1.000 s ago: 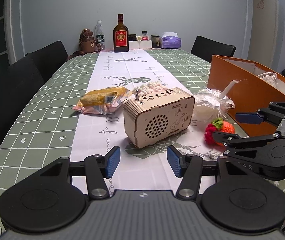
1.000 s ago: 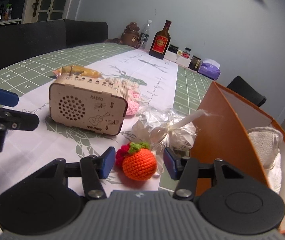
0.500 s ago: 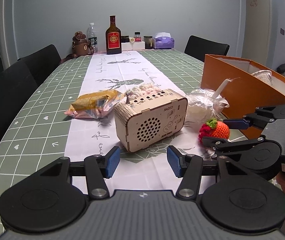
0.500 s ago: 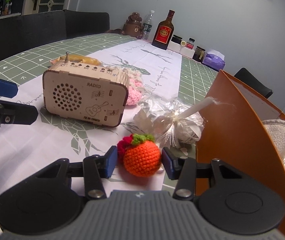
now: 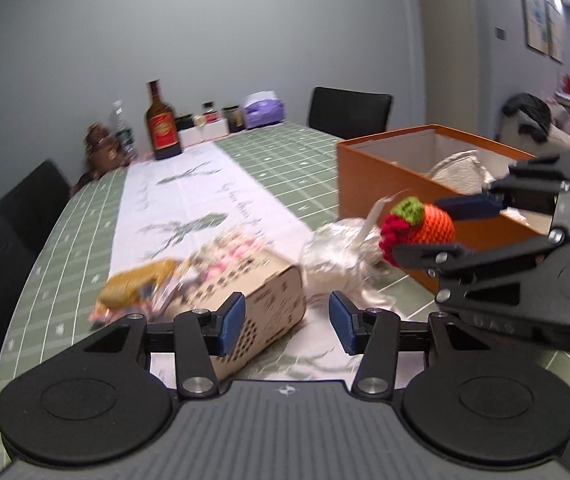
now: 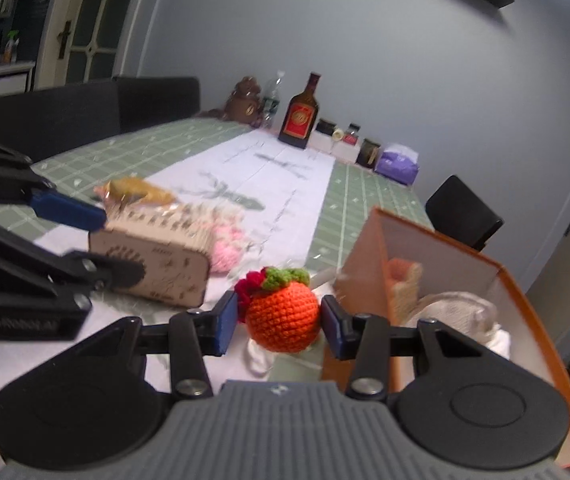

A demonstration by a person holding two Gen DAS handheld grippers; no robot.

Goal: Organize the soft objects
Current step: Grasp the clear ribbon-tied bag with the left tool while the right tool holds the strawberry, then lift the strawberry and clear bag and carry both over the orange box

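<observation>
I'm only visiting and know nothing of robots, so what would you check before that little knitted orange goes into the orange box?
1. Right gripper shut on crocheted orange: ok.
2. Orange lifted off the table: ok.
3. Orange box open on top: ok.
4. Room left in the box beside the pale cloth items: ok.
5. Left gripper open, holding nothing: ok.
6. Grip firm enough: cannot tell.

The left tool hangs with its blue pads apart over the green-checked bench, above a wooden radio box. The right tool pinches an orange crocheted fruit beside an orange cardboard box.
</observation>
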